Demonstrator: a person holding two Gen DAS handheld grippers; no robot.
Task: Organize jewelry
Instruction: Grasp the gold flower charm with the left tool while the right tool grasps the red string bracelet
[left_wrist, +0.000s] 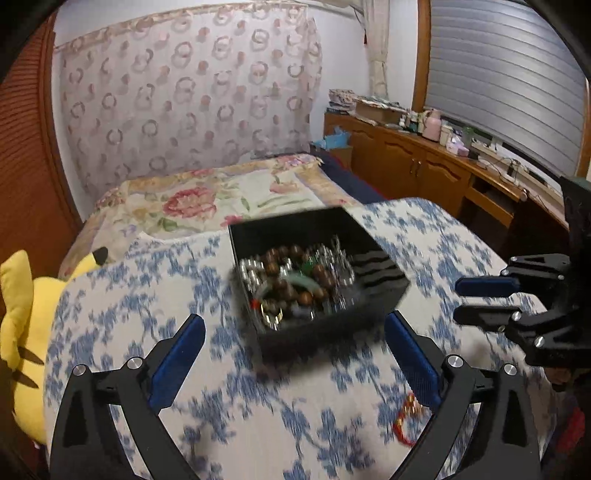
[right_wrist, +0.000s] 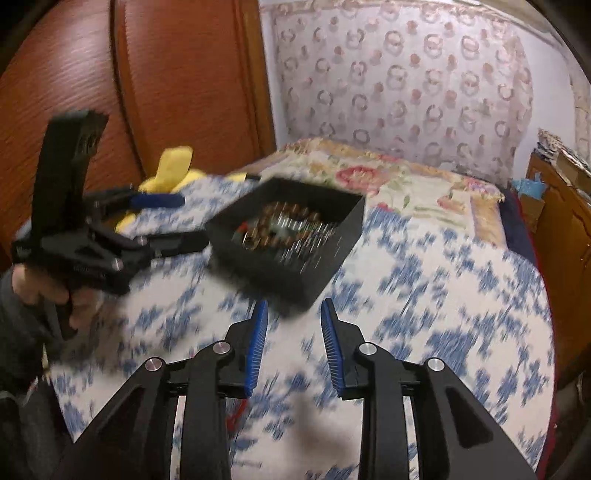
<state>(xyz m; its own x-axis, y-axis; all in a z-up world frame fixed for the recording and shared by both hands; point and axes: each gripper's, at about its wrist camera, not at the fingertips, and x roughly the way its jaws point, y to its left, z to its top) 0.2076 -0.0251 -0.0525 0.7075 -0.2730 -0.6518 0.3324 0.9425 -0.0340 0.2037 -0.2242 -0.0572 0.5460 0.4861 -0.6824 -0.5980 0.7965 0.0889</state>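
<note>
A black open box sits on the blue-and-white cloth, filled with brown bead bracelets, a pale green bangle and silver pieces. My left gripper is open wide just in front of the box's near corner, pads clear of it. My right gripper hovers to the right of the box, jaws a little apart and empty. In the right wrist view the box lies just beyond my right gripper, with the left gripper at its left side. A red cord piece with gold beads lies on the cloth near me.
A yellow plush toy lies at the cloth's left edge. Behind is a floral quilt and a patterned curtain. A wooden cabinet with clutter on top runs along the right. A hand holds the left gripper.
</note>
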